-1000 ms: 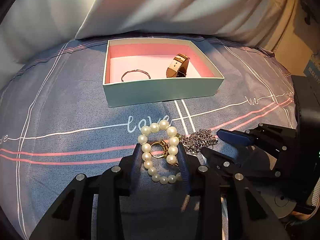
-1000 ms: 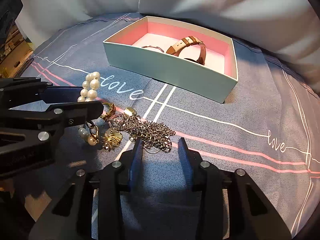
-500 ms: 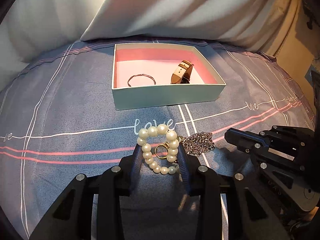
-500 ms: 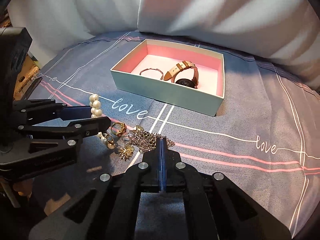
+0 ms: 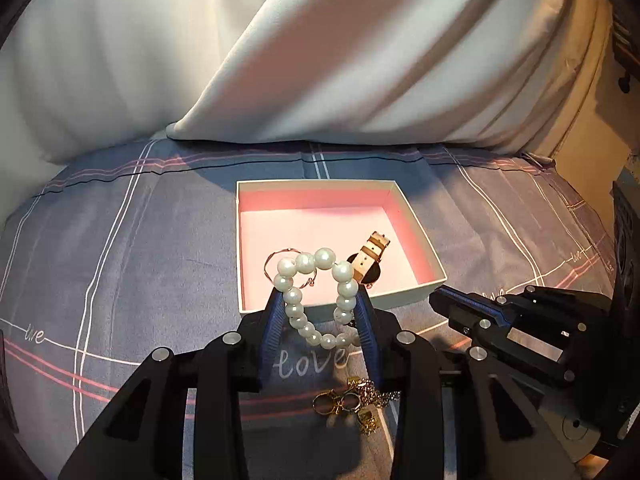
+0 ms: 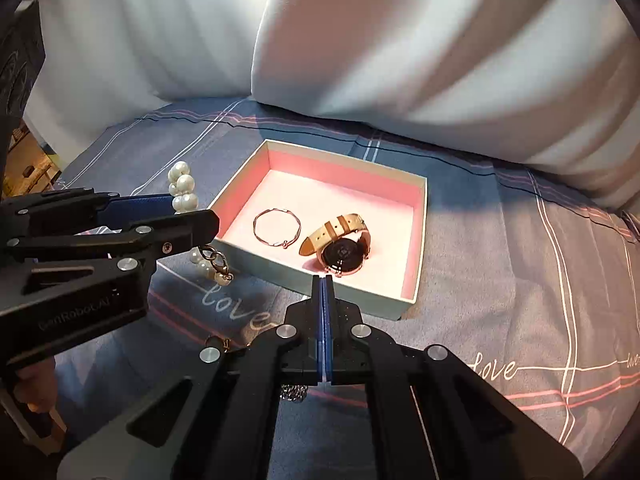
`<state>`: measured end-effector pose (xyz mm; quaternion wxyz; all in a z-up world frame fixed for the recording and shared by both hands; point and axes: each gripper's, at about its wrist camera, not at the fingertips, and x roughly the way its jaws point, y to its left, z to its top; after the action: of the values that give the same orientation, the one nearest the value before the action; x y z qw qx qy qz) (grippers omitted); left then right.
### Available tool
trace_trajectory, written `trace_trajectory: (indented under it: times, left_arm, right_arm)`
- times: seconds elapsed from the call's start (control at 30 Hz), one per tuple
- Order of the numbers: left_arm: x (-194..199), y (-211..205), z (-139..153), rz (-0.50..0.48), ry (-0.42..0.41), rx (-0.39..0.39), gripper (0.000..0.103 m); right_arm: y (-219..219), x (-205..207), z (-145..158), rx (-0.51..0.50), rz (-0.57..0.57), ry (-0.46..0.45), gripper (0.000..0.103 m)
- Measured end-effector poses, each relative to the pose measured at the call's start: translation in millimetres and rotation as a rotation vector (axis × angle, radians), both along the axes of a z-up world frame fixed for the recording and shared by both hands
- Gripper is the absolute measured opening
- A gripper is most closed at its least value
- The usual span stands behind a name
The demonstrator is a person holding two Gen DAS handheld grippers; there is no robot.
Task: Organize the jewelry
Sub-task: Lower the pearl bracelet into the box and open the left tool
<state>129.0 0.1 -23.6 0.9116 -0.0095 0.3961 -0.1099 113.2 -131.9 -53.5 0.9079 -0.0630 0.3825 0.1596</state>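
Pearl bracelet (image 5: 316, 300): a loop of white beads pinched between the blue pads of the left gripper (image 5: 320, 312) and lifted clear of the bedspread, in front of the box's near wall; its gold clasp dangles below in the right wrist view.

Left gripper: clamped on the pearl bracelet, one pad pressing each side of the loop, so the grip is on round, smooth beads.

Right gripper (image 6: 322, 280): pads pressed flat together. A scrap of silver chain (image 6: 294, 392) shows beneath its body; whether the chain is caught in the jaws or only lies below cannot be told.

Box (image 6: 416, 296): shallow, pale green outside and pink inside, open on the bedspread (image 5: 120, 280) just beyond both grippers.

Already in the box: a thin rose-gold bangle (image 6: 276, 228) and a watch (image 6: 340, 248) with a tan strap, lying side by side but apart.

Still outside: gold rings (image 5: 340, 402) and a tangle of chain on the cloth under the left gripper.

Stage, as judged: carrying the pearls toward the box, with the release not yet made.

Risks: beads could roll out from between the pads and drop short of the box; the hanging clasp could catch on the near wall and drag or tip the light box; a release over the watch or bangle could tangle the pieces; the two grippers, working close together, could knock each other.
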Motion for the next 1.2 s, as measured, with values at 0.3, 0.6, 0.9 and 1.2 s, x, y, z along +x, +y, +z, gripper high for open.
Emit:
trace_trajectory:
  times: [0.3,0.6,0.9,1.2]
  left_arm:
    - [45,-7,36,0.045,-0.022,0.008,0.035]
    - [74,-10,25,0.073,0.037,0.012,0.035]
    - [84,-12,3,0.073,0.095,0.009,0.036]
    - [91,-17,-6,0.067,0.122,0.028,0.039]
  right_arm:
    - [7,38,33,-0.032,-0.014,-0.034,0.001]
    - [9,76,34,-0.057,-0.022,0.009,0.001]
    - [10,82,3,-0.088,-0.021,0.072,0.001]
    - [9,83,-4,-0.099,-0.02,0.09,0.001]
